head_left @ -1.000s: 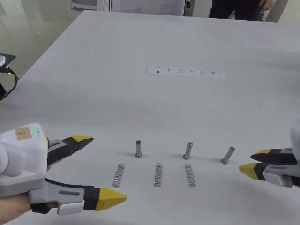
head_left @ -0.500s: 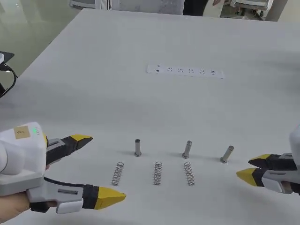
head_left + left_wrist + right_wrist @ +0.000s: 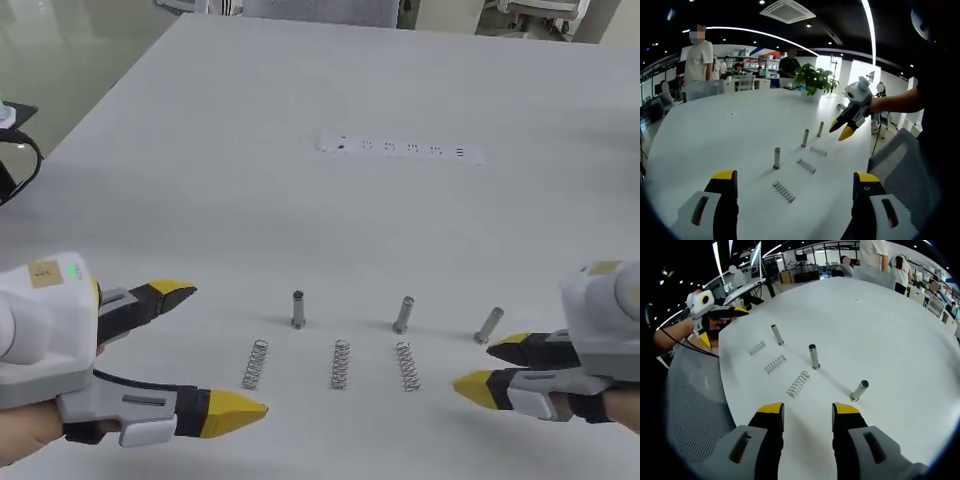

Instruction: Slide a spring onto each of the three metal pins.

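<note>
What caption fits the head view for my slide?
Open left gripper and open right gripper flank three metal pins and three springs on the white table.

The left claw (image 3: 226, 349) is being cut off by the head view's left and bottom edges, losing part of its white body. The right claw (image 3: 475, 364) is being cropped at the right edge. A thin black looped cable (image 3: 36, 158) is running out on the left. The flat white power strip's (image 3: 400, 150) markings are showing too small to read.
</note>
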Demonstrator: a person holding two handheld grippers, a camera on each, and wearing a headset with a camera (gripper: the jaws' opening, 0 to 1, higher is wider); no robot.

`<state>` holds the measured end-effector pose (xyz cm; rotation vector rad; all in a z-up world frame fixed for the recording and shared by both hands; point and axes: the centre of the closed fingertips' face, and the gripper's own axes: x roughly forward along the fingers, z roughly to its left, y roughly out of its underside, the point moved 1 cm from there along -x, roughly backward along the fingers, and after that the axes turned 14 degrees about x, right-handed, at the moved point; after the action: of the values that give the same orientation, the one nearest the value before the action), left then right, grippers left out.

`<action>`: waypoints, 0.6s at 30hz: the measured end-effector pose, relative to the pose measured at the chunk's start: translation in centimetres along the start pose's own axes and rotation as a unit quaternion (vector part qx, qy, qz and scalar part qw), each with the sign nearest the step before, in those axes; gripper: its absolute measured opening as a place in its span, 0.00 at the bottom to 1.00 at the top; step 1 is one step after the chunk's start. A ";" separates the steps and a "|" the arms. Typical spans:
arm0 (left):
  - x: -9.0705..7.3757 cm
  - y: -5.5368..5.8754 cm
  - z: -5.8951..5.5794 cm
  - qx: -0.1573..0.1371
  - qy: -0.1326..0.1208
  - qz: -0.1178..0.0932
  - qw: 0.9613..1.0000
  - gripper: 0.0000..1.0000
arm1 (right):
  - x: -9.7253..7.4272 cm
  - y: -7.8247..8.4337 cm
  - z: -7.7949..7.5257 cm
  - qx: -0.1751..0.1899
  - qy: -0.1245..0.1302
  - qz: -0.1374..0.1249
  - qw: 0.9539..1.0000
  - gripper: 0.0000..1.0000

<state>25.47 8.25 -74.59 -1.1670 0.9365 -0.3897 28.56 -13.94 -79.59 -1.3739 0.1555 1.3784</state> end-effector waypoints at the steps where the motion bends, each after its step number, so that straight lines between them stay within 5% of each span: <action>1: 0.0 0.0 0.1 -0.001 -0.001 -0.001 1.000 0.93 | 0.2 -0.1 0.2 -0.002 -0.001 0.002 1.000 0.37; 18: 0.3 -0.3 0.2 0.002 -0.002 -0.005 1.000 0.93 | 2.4 -1.3 2.0 -0.016 0.004 0.014 1.000 0.32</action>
<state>25.89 8.03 -74.39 -1.1699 0.9270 -0.3977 29.00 -10.64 -80.03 -1.4080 0.1600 1.4039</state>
